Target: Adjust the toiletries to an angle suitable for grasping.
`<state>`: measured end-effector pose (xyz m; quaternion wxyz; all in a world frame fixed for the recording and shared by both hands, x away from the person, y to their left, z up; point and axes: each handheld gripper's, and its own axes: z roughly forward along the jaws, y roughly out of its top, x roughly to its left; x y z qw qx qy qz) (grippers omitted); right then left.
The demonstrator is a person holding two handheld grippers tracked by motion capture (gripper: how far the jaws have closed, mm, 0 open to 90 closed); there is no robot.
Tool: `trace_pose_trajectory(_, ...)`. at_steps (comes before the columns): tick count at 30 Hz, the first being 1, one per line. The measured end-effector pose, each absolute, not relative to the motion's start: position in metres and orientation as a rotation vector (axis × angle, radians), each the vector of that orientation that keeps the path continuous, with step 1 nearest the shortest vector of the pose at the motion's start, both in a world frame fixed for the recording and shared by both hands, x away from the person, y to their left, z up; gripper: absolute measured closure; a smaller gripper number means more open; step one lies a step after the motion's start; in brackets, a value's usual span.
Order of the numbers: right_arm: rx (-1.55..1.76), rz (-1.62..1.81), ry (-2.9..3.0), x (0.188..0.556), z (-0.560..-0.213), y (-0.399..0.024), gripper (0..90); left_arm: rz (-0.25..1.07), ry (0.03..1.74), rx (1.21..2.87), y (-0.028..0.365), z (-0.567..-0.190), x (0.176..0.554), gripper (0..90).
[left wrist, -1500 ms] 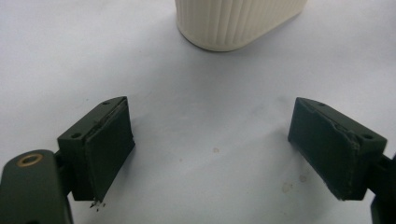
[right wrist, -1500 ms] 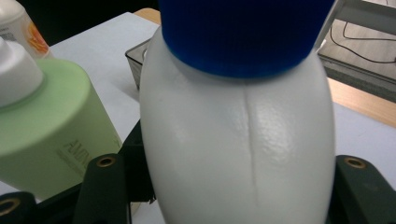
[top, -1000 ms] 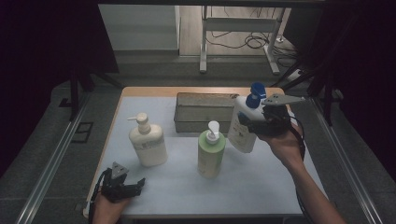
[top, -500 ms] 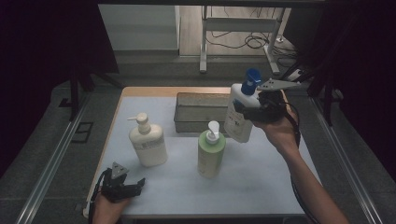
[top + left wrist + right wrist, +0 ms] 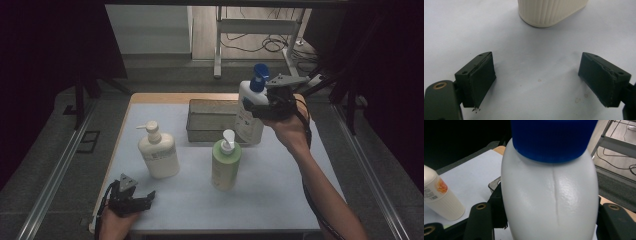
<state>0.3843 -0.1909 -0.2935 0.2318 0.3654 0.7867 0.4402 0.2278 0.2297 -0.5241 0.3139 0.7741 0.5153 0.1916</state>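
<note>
Dark room around a pale blue-grey table (image 5: 280,200) with a wood edge showing at the far side; grey metal tray (image 5: 212,120) sits toward the back and serves as landmark.

White bottle with blue pump cap (image 5: 250,112): lifted, at the tray's right end, its base overlapping the tray's right front corner in the high view and tilted a little. Body is white plastic, rounded shoulders, a printed label on the front (text too small to read). In the right gripper view the white bottle (image 5: 549,202) shows a pebbled surface with a vertical mould seam down the middle, and a ribbed blue collar on top.

Right gripper (image 5: 272,102): clamped on the white bottle at its upper body, black jaws on both sides of it in the right gripper view, hand and forearm coming from the tray's front right.

Left gripper (image 5: 131,197): jaws spread wide, nothing between them (bare table under the pads), resting well in front of the tray at the near-left table edge.

Cream pump bottle (image 5: 159,155): upright, front-left of the tray, ribbed base visible just beyond the left gripper's jaws.

Green pump bottle (image 5: 226,162): upright, directly in front of the tray, white pump.
</note>
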Motion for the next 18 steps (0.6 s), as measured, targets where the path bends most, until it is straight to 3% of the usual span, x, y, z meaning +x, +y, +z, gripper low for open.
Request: trace_pose_trajectory(18, 0.994, 1.214, 2.168, 0.413, -0.298, -0.158, 39.8, 0.508, 1.357, 2.040, 0.230, -0.524, 0.228, 13.4)
